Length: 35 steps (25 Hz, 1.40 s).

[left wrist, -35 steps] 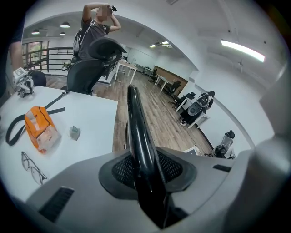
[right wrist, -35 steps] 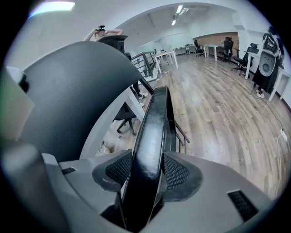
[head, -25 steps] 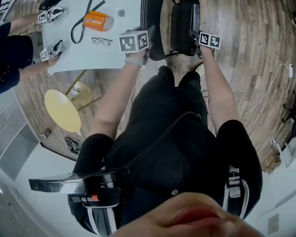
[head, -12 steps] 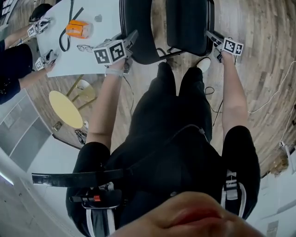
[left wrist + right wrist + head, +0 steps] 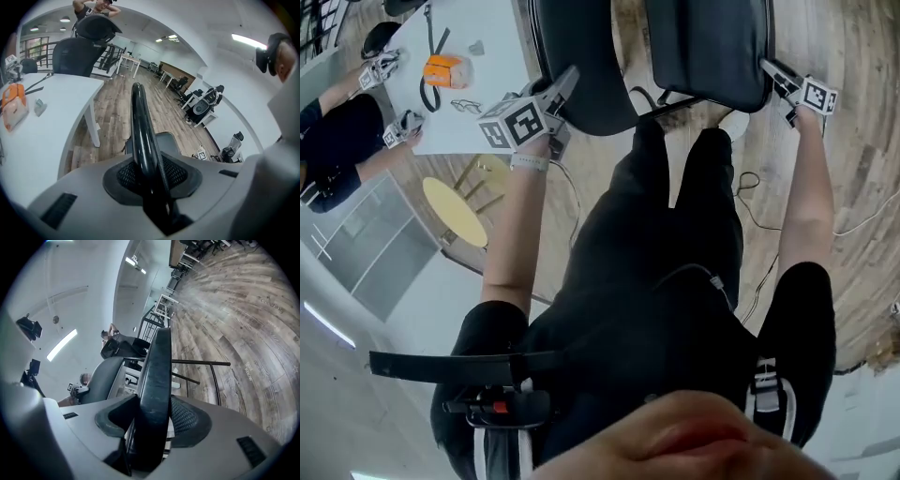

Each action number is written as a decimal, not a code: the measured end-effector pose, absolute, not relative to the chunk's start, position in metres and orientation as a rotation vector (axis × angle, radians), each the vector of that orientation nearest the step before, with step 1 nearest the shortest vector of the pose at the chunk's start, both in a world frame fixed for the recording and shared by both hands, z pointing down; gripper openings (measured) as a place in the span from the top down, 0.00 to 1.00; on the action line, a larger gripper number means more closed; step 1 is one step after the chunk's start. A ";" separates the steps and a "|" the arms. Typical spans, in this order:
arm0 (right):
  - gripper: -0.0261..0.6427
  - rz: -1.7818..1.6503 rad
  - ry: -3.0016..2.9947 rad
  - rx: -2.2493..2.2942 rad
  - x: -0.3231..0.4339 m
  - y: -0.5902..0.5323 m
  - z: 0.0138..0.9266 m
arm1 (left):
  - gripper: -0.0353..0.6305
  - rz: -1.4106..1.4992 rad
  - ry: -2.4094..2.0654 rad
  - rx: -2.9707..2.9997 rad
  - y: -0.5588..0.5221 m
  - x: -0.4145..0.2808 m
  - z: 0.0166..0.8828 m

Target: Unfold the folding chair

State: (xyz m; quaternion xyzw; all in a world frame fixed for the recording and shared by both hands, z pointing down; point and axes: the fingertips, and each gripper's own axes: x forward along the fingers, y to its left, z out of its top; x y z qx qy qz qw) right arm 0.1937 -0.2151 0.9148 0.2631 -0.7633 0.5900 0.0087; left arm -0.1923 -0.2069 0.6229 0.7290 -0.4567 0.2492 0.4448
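The folding chair stands in front of the person's legs as two black panels, a left one [image 5: 581, 56] and a right one [image 5: 708, 47], joined by a thin metal bar [image 5: 675, 108]. My left gripper [image 5: 561, 86] is shut on the left panel's near edge. In the left gripper view that glossy black edge [image 5: 139, 122] runs up from between the pads of my left gripper [image 5: 150, 176]. My right gripper [image 5: 773, 73] is shut on the right panel's outer edge. In the right gripper view the padded edge [image 5: 157, 376] fills the gap of my right gripper [image 5: 150, 423].
A white table [image 5: 483, 89] at the left carries an orange object [image 5: 445, 70], glasses [image 5: 464, 105] and a black cable. Another person [image 5: 337, 159] sits beside it. A yellow stool [image 5: 455, 211] stands below the table. Cables [image 5: 750, 187] lie on the wooden floor.
Both grippers have swung outward with the panels in them, the right one further. The two black panels stand wider apart and look larger in the head view.
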 end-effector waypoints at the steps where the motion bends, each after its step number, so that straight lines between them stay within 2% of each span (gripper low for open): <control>1: 0.64 1.859 -2.401 0.816 0.201 -0.216 0.922 | 0.81 0.621 -1.123 1.801 -0.207 -0.189 0.628; 12: 0.64 2.108 -2.387 0.663 0.255 -0.211 0.998 | 0.80 0.648 -1.052 1.784 -0.204 -0.165 0.665; 20: 0.63 2.173 -2.243 0.762 0.303 -0.206 1.059 | 0.80 0.697 -1.035 1.737 -0.203 -0.147 0.693; 22: 0.63 2.250 -2.133 0.846 0.314 -0.203 1.066 | 0.80 0.683 -1.026 1.737 -0.205 -0.139 0.700; 26: 0.63 2.059 -2.283 0.852 0.324 -0.207 1.082 | 0.80 0.669 -1.013 1.746 -0.206 -0.132 0.701; 32: 0.63 2.199 -2.296 0.817 0.314 -0.209 1.067 | 0.80 0.663 -1.062 1.745 -0.206 -0.136 0.703; 33: 0.63 2.150 -2.288 0.850 0.317 -0.210 1.069 | 0.79 0.674 -1.081 1.759 -0.207 -0.137 0.702; 35: 0.56 1.990 -2.277 0.935 0.326 -0.214 1.069 | 0.68 0.697 -1.156 1.804 -0.212 -0.144 0.695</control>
